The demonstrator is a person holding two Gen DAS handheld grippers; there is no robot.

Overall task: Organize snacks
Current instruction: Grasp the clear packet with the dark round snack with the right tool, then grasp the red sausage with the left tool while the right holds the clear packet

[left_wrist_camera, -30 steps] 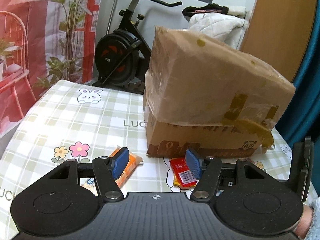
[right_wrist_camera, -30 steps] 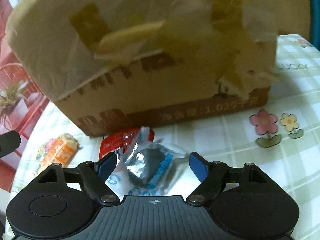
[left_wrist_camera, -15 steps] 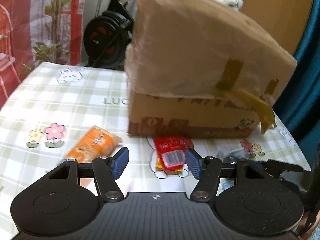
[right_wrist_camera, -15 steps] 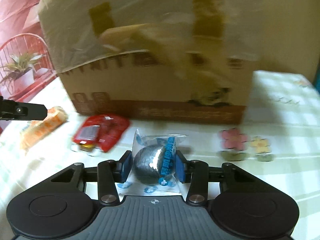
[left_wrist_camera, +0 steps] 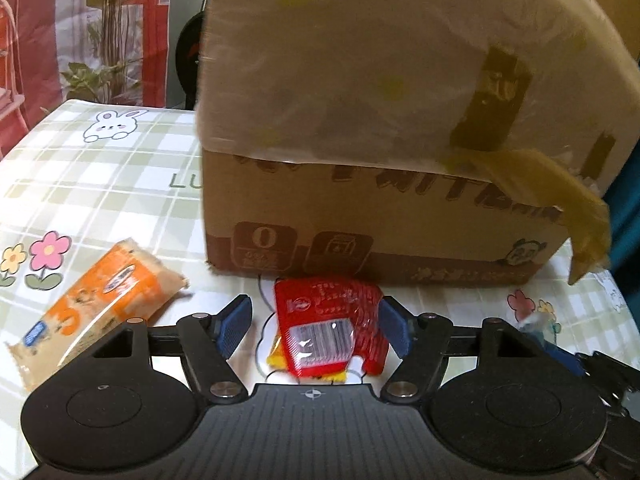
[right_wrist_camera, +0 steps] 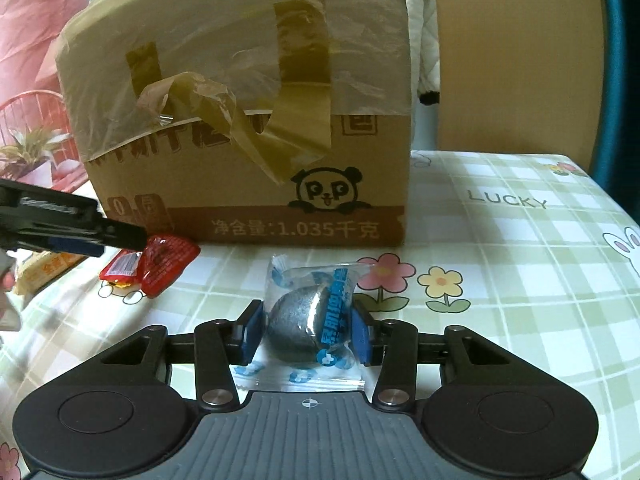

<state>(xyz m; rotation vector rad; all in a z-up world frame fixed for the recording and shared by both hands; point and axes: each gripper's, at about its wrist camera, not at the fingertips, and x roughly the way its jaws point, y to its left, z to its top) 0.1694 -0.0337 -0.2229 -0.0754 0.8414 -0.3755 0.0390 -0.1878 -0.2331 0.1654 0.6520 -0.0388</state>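
My left gripper (left_wrist_camera: 314, 328) is open, its blue pads on either side of a red snack packet (left_wrist_camera: 332, 332) lying on the table just in front of the cardboard box (left_wrist_camera: 380, 140). An orange snack packet (left_wrist_camera: 96, 308) lies to its left. My right gripper (right_wrist_camera: 306, 334) is shut on a clear packet with blue print holding a dark round snack (right_wrist_camera: 310, 320). In the right wrist view the red packet (right_wrist_camera: 156, 266) lies at left with the left gripper's fingers (right_wrist_camera: 100, 236) over it, and the box (right_wrist_camera: 248, 120) stands behind.
The table has a green checked cloth (right_wrist_camera: 520, 260) with flowers and rabbits. Loose brown tape (left_wrist_camera: 560, 200) hangs off the box's front. An exercise bike and plants stand beyond the table's far edge. A brown door (right_wrist_camera: 516, 52) is behind at right.
My right gripper closed on the dark round snack packet. My left gripper moved forward and lower, bringing the red packet between its open pads.
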